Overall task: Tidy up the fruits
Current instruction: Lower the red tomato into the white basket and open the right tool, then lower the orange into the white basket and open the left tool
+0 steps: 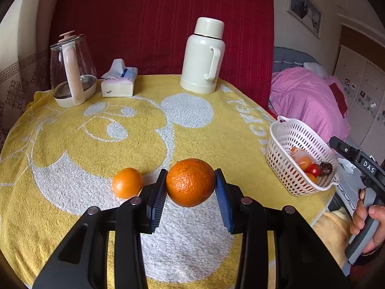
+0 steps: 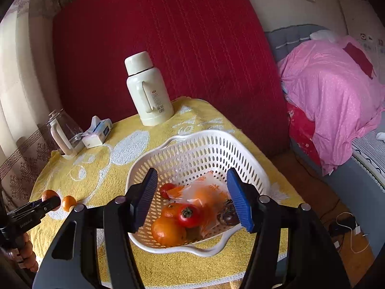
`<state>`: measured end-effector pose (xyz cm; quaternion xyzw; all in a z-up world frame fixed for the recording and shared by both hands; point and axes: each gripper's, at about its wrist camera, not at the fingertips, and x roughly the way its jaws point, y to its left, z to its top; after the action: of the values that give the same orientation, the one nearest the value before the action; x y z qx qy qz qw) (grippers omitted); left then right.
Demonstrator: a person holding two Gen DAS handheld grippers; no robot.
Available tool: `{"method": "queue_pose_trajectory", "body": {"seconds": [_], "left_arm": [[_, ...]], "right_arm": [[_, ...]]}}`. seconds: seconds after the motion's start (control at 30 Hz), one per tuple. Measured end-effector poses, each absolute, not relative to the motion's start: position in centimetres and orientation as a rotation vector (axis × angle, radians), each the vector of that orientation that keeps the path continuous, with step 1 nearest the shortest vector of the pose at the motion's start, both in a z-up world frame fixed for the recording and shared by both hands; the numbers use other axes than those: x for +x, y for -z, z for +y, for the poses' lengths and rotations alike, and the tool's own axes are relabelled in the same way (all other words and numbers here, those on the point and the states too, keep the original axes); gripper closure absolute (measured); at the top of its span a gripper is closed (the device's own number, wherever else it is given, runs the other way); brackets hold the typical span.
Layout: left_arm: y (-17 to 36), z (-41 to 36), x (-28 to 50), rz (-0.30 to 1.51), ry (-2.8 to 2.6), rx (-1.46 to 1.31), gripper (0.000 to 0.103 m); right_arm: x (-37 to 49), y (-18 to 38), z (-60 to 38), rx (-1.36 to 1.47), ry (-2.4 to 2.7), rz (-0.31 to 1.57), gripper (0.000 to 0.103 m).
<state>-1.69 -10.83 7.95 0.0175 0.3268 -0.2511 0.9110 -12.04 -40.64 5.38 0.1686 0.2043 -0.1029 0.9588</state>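
My left gripper (image 1: 191, 187) is shut on a large orange (image 1: 190, 181), held just above the yellow towel. A smaller orange (image 1: 127, 183) lies on the towel just left of it; it also shows in the right wrist view (image 2: 68, 202). The white perforated basket (image 1: 284, 134) stands at the table's right edge and holds oranges, a tomato, a dark fruit and a plastic bag. My right gripper (image 2: 192, 197) is open and empty, hovering over the basket (image 2: 192, 142), above the tomato (image 2: 188, 215) and an orange (image 2: 168, 232).
A cream thermos (image 1: 203, 55), a tissue pack (image 1: 119, 82) and a glass kettle (image 1: 71, 69) stand along the table's far edge against a red backing. A bed with a pink quilt (image 2: 332, 101) is to the right. Cables lie on the floor (image 2: 346, 228).
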Motion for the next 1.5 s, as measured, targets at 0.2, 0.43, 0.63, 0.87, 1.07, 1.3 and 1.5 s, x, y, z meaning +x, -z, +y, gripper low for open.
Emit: {"method": "queue_pose_trajectory", "body": {"seconds": [0.2,0.43,0.63,0.87,1.07,1.3,1.5], "left_arm": [[-9.1,-14.6,-2.4,0.644,0.612,0.079,0.064],[-9.8,-18.4,-2.6,0.653,0.730,0.074,0.064],[-9.9,-22.3,-3.1,0.661,0.812,0.093,0.064],[-9.2,-26.2,-3.0,0.679,0.900,0.115,0.064],[-8.7,-26.8,-2.5,0.694,0.899,0.075,0.037],[-9.6,-24.5,-1.6,0.642,0.790,0.032,0.007],[-10.5,-22.1,-1.0,0.605,0.680,0.006,0.005]], "right_arm": [[-12.5,-4.9,-40.9,0.292,0.266,0.395,0.042],[-13.8,-4.9,-42.8,0.302,0.333,0.357,0.039],[-13.8,-4.8,-43.7,0.328,0.341,0.358,0.038],[-14.3,-5.2,-44.5,0.345,0.350,0.339,0.037],[-14.6,-5.4,-44.8,0.358,0.362,0.325,0.029],[-14.5,-5.5,-44.4,0.354,0.353,0.325,0.028],[-14.4,-5.6,-43.6,0.351,0.339,0.320,0.024]]}}
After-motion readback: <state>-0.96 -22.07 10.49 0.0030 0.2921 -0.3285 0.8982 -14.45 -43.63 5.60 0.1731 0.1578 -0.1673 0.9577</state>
